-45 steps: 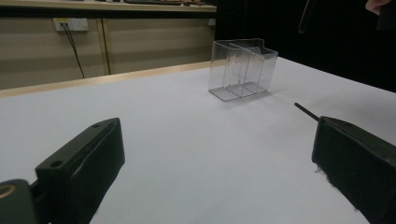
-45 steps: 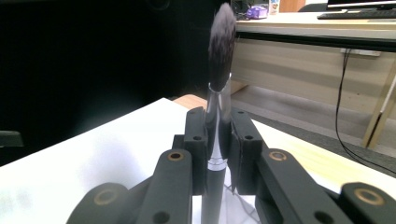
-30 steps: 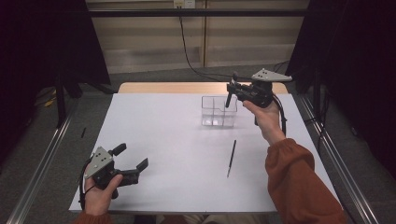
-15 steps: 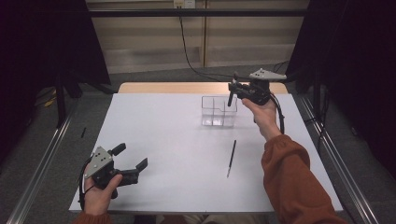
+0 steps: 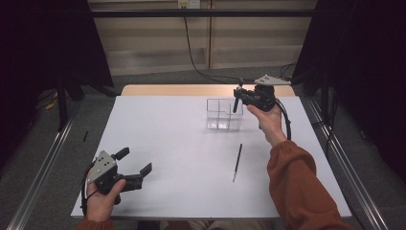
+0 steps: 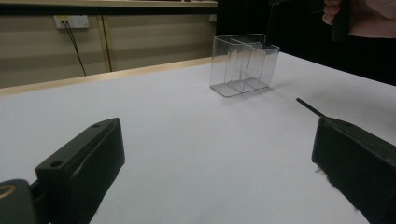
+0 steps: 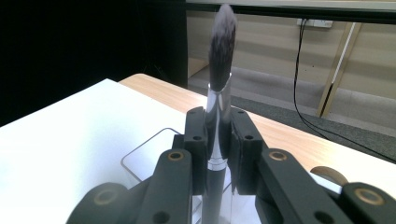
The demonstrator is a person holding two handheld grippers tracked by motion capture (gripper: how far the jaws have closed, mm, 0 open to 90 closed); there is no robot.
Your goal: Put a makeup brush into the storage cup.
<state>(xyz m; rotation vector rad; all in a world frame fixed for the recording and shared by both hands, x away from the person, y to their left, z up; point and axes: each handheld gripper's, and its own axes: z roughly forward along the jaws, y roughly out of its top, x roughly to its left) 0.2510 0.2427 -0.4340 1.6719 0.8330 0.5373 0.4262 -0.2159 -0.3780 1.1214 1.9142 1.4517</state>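
Makeup brush (image 7: 219,84) upright, bristles up, clamped at the metal ferrule and upper handle between the pads of the right gripper (image 7: 218,140), handle end pointing down into the clear plastic organizer (image 5: 224,114). Held vertical, seemingly so the handle can drop straight into a compartment and the bristles stay clear of the walls; which compartment is targeted, cannot tell, though the brush sits over the organizer's right end in the high view (image 5: 235,98). Handle tip looks inside or just at the organizer's rim; contact with the floor of it not readable. Right gripper (image 5: 238,98) reaches in from the organizer's right side, jaws pressed together on the brush, hand (image 5: 268,117) below it. Second slim dark tool, probably a pencil or liner (image 5: 237,162), flat on the white table (image 5: 167,134) on the near side of the organizer, well apart from it, likely next in line for the same container. Left gripper (image 5: 134,165) far from the organizer at the near-left table corner, jaws spread wide with nothing between them, resting low in the left hand (image 5: 103,194), apparently parked out of the way. In the left gripper view, organizer (image 6: 243,63) standing upright, empty-looking, dividers visible.
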